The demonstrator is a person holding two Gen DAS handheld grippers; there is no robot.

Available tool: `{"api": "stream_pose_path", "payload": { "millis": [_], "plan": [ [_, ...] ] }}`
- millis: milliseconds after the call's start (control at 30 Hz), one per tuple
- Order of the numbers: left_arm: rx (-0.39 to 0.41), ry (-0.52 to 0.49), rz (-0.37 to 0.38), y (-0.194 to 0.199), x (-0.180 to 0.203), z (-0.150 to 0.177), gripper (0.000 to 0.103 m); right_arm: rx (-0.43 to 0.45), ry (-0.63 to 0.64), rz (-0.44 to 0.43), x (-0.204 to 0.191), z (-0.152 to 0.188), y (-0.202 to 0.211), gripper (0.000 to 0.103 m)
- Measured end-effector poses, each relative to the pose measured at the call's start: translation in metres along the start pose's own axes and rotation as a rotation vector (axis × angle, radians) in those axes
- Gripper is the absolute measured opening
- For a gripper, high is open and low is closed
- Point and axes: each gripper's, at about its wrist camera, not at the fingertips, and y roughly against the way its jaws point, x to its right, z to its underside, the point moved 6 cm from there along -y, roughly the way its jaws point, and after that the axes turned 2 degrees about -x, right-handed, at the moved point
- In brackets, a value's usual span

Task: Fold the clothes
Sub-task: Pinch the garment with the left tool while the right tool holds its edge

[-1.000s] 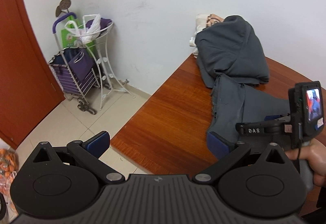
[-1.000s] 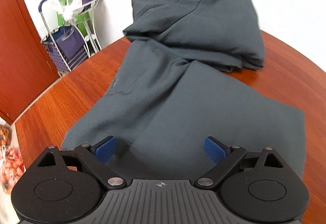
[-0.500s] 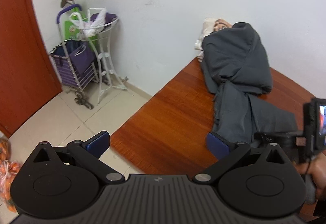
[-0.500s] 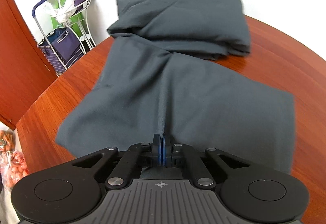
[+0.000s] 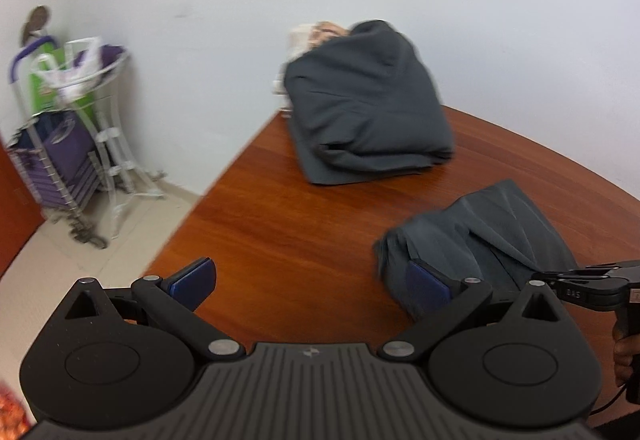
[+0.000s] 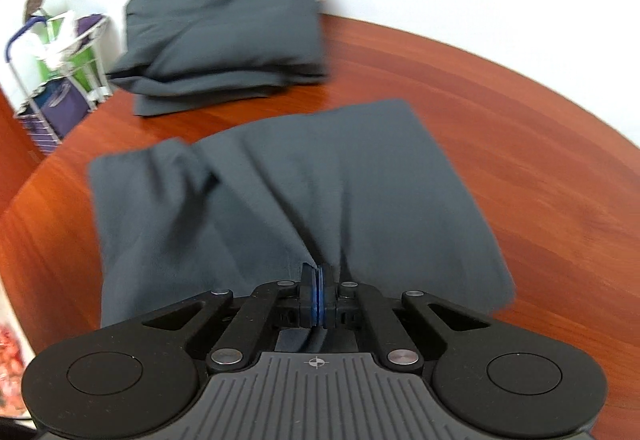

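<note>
The right gripper (image 6: 319,292) has its fingers pinched on the near edge of a rumpled dark grey cloth garment (image 6: 280,200) on the reddish-brown wooden table (image 6: 520,128), apart from the grey pile (image 6: 224,24) behind, so it's probably mid-spread, and the wide-open left gripper (image 5: 308,280) likely needs the other edge.

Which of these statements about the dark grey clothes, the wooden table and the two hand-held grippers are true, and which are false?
1. The right hand-held gripper is clamped on the loose dark grey garment. True.
2. The left hand-held gripper grips cloth too. False: its jaws stand wide open, holding nothing.
3. A bulky pile of dark grey clothing sits at the far end of the reddish-brown wooden table, near the white wall. True.
4. The loose garment touches the pile. False: bare wood shows between them.
5. A purple wheeled shopping trolley stands on the table. False: it stands on the floor by the wall.
</note>
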Motion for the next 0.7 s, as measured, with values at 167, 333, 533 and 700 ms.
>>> {"api": "stream_pose_path", "payload": {
  "millis": [167, 333, 533, 700],
  "plan": [
    [0.003, -0.094, 0.135, -0.026, 0.032, 0.003, 0.103, 0.002, -0.036, 0.09, 0.042, 0.018, 0.014, 0.004],
    [-0.063, -0.225, 0.289, -0.051, 0.069, 0.025, 0.102, -0.005, -0.086, 0.153, 0.074, 0.033, 0.026, 0.004],
    [-0.141, -0.258, 0.459, -0.068, 0.101, 0.048, 0.102, -0.031, -0.117, 0.199, 0.098, 0.049, 0.034, 0.005],
    [-0.19, -0.296, 0.538, -0.081, 0.122, 0.058, 0.098, -0.03, -0.076, 0.203, 0.093, 0.05, 0.036, 0.009]
  ]
}}
